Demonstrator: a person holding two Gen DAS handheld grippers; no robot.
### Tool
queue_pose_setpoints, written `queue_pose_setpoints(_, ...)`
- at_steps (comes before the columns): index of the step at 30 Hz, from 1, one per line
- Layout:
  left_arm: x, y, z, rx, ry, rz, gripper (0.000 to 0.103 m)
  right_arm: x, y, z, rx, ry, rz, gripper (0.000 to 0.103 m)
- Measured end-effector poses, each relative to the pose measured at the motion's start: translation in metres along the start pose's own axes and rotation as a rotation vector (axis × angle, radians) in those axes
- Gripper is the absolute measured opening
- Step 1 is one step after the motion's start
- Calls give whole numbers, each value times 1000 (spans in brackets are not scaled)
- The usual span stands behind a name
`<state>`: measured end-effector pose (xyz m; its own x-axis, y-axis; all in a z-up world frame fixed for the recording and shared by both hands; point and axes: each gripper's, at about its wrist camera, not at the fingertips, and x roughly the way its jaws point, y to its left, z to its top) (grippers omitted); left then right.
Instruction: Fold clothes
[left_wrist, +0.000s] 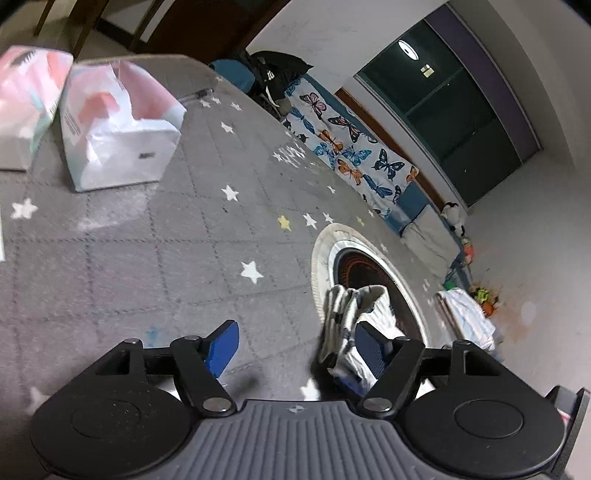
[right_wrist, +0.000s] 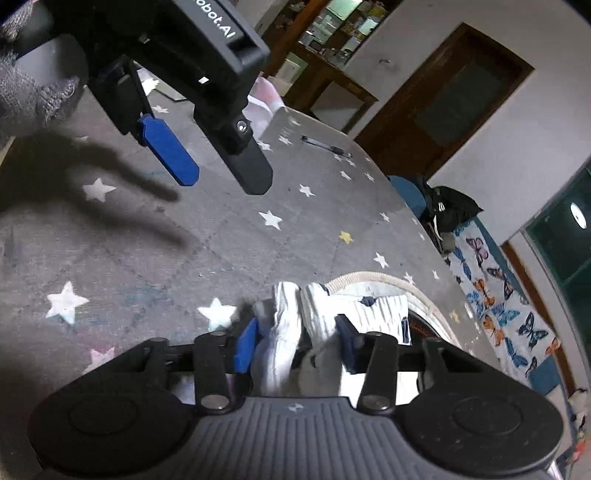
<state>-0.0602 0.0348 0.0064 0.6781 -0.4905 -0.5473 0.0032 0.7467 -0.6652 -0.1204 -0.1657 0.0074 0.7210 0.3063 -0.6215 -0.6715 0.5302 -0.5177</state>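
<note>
A white garment with dark stripes and small prints (right_wrist: 295, 325) sits bunched between the fingers of my right gripper (right_wrist: 299, 341), which is closed on it just above the grey star-patterned table cover (right_wrist: 184, 266). In the left wrist view the same garment (left_wrist: 345, 325) hangs beside the right blue pad (left_wrist: 369, 350). My left gripper (left_wrist: 295, 345) is open, with nothing between its pads. It also shows from above in the right wrist view (right_wrist: 225, 177), over the cover.
A round woven basket (left_wrist: 321, 254) stands at the table's far edge. A torn white and pink bag (left_wrist: 118, 125) and a pink box (left_wrist: 26, 103) stand at the back left. A pen (right_wrist: 325, 146) lies far back. A butterfly-print cloth (left_wrist: 351, 147) lies beyond the table.
</note>
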Motion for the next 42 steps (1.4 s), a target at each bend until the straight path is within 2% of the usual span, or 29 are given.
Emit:
queue_pose_setpoints(5, 14, 1, 3, -74, 30, -47, 73, -17, -33, -4, 204, -40, 68, 28)
queue_pose_setpoints(11, 32, -4, 2, -152, 66, -107, 73, -34, -81, -21, 446, -60, 141, 26)
queue_pose_setpoints(15, 46, -10, 0, -157, 93, -117, 73, -37, -79, -25, 420, -61, 124, 26)
queue_pose_setpoints(19, 51, -14, -1, -148, 102, -122, 73, -33, -56, -20, 296, -57, 68, 27)
queue_pose_setpoints(21, 51, -15, -2, -145, 102, -121, 73, -30, -44, -18, 237, -50, 49, 30)
queue_pose_setpoints(23, 50, -15, -3, -141, 106, -119, 73, -27, -33, -17, 179, -42, 31, 41)
queue_pose_setpoints(30, 55, -11, -4, -160, 120, -113, 73, -25, -16, -19, 82, -1, 2, 48)
queue_pose_setpoints(32, 56, -11, -4, -166, 123, -117, 73, -23, -12, -20, 51, 0, -15, 44)
queue_pose_setpoints(35, 59, -11, -3, -186, 132, -131, 73, -23, -11, -20, 53, -13, -26, 28)
queue_pose_setpoints(36, 60, -12, -4, -195, 139, -137, 73, -24, -15, -20, 78, -18, -19, 26)
queue_pose_setpoints(42, 77, -15, -10, -282, 178, -190, 79, -39, -40, -22, 211, -61, 11, 22)
